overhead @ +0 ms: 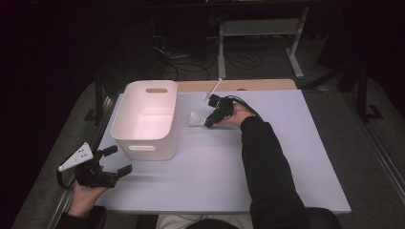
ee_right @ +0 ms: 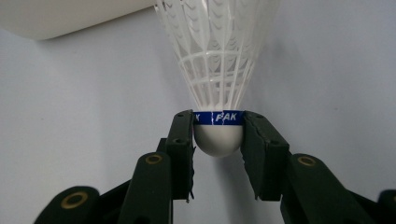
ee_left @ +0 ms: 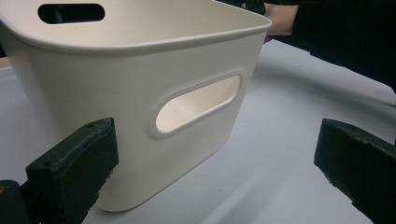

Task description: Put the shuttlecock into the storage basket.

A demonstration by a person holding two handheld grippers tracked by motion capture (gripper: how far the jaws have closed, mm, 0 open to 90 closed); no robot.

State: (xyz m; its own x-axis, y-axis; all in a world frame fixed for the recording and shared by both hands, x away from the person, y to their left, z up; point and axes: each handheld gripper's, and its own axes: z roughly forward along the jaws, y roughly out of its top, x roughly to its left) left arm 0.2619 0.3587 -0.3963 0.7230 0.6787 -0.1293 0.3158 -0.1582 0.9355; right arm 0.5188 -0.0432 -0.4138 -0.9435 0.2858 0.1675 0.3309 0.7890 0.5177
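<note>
A white plastic shuttlecock (ee_right: 218,70) with a blue band and a white round head lies on the pale table, its skirt pointing toward the basket. My right gripper (ee_right: 218,135) is shut on its head, both pads pressing the blue band. From above, that shuttlecock (overhead: 196,119) lies just right of the white basket (overhead: 143,143), with the right gripper (overhead: 210,120) behind it. My left gripper (overhead: 114,162) stands open near the table's front left corner, facing the basket's near wall (ee_left: 140,116) with nothing between its fingers.
The basket has handle cut-outs (ee_left: 198,103) in its end walls, and nothing shows inside it. The white table top (overhead: 286,143) stretches right of my right forearm (overhead: 265,162). Behind the table stand a desk frame (overhead: 258,28) and cables on the dark floor.
</note>
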